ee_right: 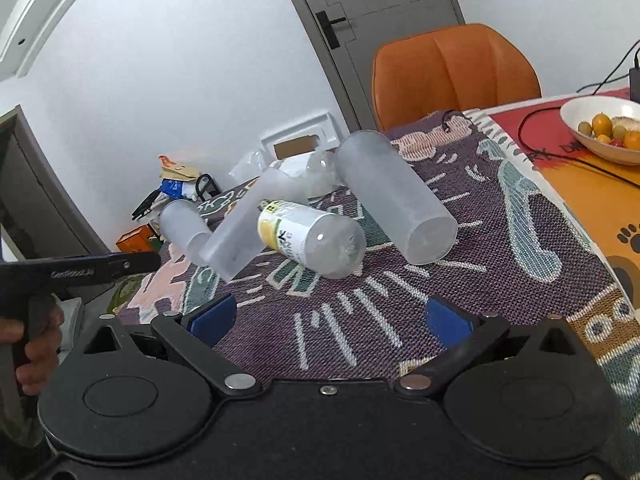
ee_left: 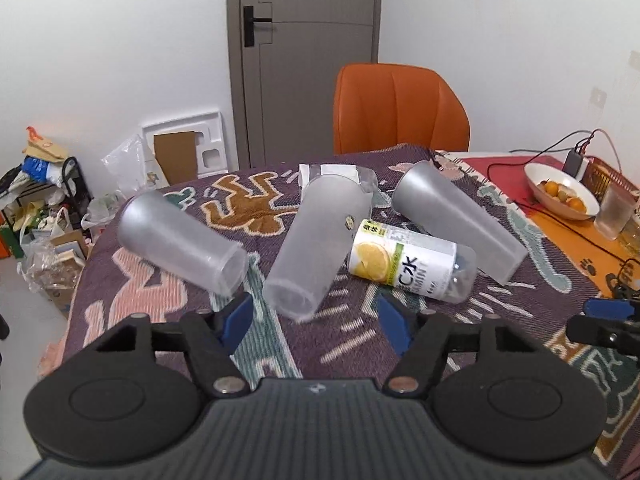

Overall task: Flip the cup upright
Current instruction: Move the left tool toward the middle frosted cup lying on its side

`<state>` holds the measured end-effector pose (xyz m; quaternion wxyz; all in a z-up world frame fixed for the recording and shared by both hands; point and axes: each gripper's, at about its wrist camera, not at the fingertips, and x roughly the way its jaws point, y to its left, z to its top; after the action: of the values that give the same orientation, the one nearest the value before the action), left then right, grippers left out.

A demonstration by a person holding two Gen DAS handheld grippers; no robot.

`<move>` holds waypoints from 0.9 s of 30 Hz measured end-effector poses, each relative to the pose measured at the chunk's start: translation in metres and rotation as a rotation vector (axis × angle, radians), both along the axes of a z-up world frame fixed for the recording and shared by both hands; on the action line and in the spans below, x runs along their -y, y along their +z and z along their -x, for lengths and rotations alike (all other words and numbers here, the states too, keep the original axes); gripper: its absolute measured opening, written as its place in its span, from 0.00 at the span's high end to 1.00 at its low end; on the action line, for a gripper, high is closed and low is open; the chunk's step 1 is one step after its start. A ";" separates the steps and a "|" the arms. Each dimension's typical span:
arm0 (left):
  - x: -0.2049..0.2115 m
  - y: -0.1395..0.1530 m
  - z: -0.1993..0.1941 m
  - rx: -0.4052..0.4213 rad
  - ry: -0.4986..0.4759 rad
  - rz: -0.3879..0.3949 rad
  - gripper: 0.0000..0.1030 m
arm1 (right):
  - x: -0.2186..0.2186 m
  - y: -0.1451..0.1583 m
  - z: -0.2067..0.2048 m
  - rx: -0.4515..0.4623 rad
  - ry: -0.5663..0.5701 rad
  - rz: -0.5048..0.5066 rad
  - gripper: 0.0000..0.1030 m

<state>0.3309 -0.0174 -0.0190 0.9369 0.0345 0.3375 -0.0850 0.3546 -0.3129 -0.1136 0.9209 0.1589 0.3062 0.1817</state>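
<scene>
Three frosted plastic cups lie on their sides on the patterned tablecloth: a left cup (ee_left: 180, 242) (ee_right: 184, 230), a middle cup (ee_left: 316, 244) (ee_right: 248, 228) and a right cup (ee_left: 456, 220) (ee_right: 394, 196). A plastic bottle with a lemon label (ee_left: 412, 264) (ee_right: 312, 240) lies between the middle and right cups. My left gripper (ee_left: 314, 322) is open and empty, just in front of the middle cup's base. My right gripper (ee_right: 332, 318) is open and empty, short of the bottle and the right cup. Its fingertip (ee_left: 608, 308) also shows at the left wrist view's right edge.
An orange chair (ee_left: 400, 108) stands behind the table. A white bowl of fruit (ee_left: 560, 196) (ee_right: 604, 128), a glass (ee_left: 614, 214), a basket and black cables sit at the right. A second clear bottle (ee_left: 340, 174) lies behind the cups. Clutter covers the floor at left.
</scene>
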 end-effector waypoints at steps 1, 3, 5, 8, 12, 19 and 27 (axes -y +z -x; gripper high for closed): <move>0.001 -0.002 -0.008 -0.005 -0.005 -0.005 0.35 | 0.001 -0.002 -0.004 -0.003 -0.005 0.002 0.00; 0.002 -0.006 -0.021 -0.016 -0.012 -0.006 0.35 | 0.001 -0.004 -0.011 -0.013 -0.005 -0.001 0.00; 0.004 -0.010 -0.033 -0.025 -0.017 -0.011 0.35 | 0.000 -0.006 -0.018 -0.017 -0.003 0.000 0.00; 0.006 -0.019 -0.054 -0.051 -0.025 -0.015 0.35 | -0.001 -0.011 -0.028 -0.032 0.003 -0.003 0.00; 0.009 -0.032 -0.076 -0.081 -0.037 -0.034 0.36 | -0.001 -0.021 -0.039 -0.065 0.002 -0.013 0.00; 0.017 -0.049 -0.111 -0.131 -0.074 -0.086 0.36 | -0.004 -0.034 -0.053 -0.095 0.005 -0.029 0.00; 0.019 -0.068 -0.138 -0.200 -0.123 -0.087 0.37 | -0.006 -0.043 -0.064 -0.118 0.007 -0.035 0.00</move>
<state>0.4686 -0.0365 -0.0871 0.8892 0.0870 0.4297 -0.1307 0.4185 -0.3066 -0.1564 0.8977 0.1841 0.3571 0.1806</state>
